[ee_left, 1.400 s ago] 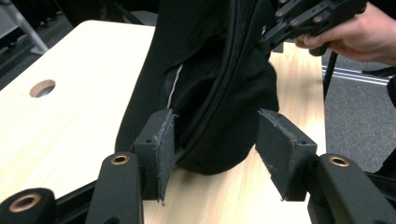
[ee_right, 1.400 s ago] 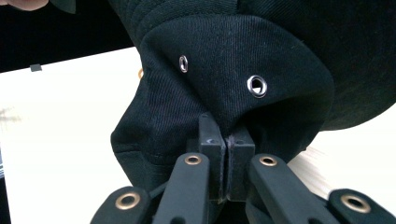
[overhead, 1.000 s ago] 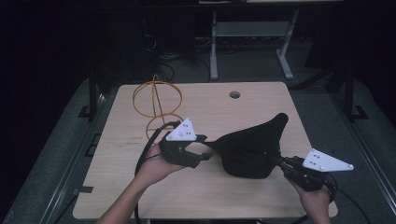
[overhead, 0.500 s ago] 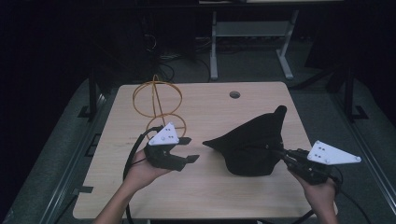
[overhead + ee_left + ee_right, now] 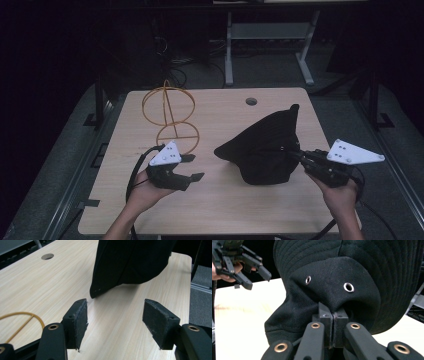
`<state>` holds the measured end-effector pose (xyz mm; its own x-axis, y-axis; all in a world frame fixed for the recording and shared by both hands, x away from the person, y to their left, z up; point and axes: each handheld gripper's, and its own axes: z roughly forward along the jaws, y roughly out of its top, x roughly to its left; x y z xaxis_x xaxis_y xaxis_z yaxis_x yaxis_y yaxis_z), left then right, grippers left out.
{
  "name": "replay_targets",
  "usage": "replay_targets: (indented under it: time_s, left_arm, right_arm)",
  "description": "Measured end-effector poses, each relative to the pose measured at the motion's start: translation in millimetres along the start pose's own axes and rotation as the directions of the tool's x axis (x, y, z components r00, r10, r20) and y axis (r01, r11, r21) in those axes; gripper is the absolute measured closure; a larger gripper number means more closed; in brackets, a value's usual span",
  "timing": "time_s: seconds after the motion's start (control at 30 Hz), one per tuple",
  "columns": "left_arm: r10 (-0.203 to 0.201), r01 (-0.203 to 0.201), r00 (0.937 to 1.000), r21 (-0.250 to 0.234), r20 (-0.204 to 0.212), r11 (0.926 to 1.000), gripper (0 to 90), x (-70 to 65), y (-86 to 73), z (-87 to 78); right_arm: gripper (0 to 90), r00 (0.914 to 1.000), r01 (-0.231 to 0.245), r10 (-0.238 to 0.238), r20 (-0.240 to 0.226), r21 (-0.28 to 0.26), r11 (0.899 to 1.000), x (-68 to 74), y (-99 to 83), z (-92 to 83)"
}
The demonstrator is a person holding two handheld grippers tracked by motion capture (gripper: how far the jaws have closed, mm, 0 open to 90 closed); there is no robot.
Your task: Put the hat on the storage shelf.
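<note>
Sitting on the right half of the table (image 5: 220,210), a black cap (image 5: 265,150) rests with its brim pointing toward the middle and one dark tip rising at its far side. Two small metal eyelets (image 5: 348,287) show on its crown in the right gripper view. The right gripper (image 5: 299,156) pinches a fold of the cap's fabric at its near right edge, jaws pressed together on the cloth, held by the person's right hand (image 5: 340,195). The left gripper (image 5: 191,167) is off the cap, near the brim but apart from it, its jaws spread wide with bare wood between the pads (image 5: 160,322); the left hand (image 5: 145,192) holds it just above the table. Beyond it, toward the far left, stands an orange wire frame (image 5: 170,115) of rings and straight rods. A round hole (image 5: 251,101) sits in the table near the far edge.
</note>
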<state>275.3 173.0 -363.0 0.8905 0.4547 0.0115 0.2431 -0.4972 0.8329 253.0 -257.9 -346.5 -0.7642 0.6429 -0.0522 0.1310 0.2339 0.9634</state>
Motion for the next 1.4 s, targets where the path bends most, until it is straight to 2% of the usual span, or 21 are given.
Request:
replay_targets:
  time_s: [0.1, 0.23, 0.53, 0.9, 1.03, 1.23, 1.4]
  left_arm:
    - [-0.01, 0.01, 0.9998, -0.009, -0.014, 0.9999, 34.5, 1.3, -10.3, -0.6]
    - [-0.015, 0.015, 0.9996, -0.002, -0.022, 0.9999, 32.1, 1.3, -16.8, -1.0]
    - [-0.044, 0.042, 0.9985, -0.035, -0.033, 0.9985, 28.9, -0.4, -32.4, -1.9]
    - [-0.016, 0.016, 0.9992, -0.008, -0.035, 0.9998, 27.3, -4.3, -41.5, 3.7]
    - [-0.026, 0.025, 0.9991, -0.021, -0.034, 0.9995, 26.8, -6.1, -44.3, 4.3]
    - [-0.027, 0.027, 0.9993, -0.001, -0.026, 0.9996, 25.4, -6.8, -47.9, 7.8]
    - [-0.011, 0.012, 0.9995, 0.013, -0.03, 0.9998, 24.3, -8.9, -49.6, 13.5]
  right_arm:
    - [88.1, 1.0, 0.004, -0.004, -0.005, 0.002, 1.0, -1.4, 8.1, 3.8]
    - [88.1, 0.9999, 0.004, -0.004, -0.011, -0.005, 1.0, -2.5, 13.4, 7.4]
    - [88.1, 0.9997, 0.003, -0.003, -0.024, -0.003, 1.0, -6.8, 29.4, 17.1]
    - [88.1, 0.9993, 0.008, -0.008, -0.036, -0.012, 1.0, -10.3, 48.9, 28.8]
    - [88.1, 0.9991, 0.013, -0.014, -0.04, -0.013, 1.0, -10.9, 54.0, 32.1]
    - [88.1, 0.9985, 0.024, -0.025, -0.049, -0.023, 0.999, -11.8, 65.7, 40.6]
    - [88.1, 0.998, 0.023, -0.024, -0.058, -0.023, 0.999, -12.6, 72.5, 48.4]
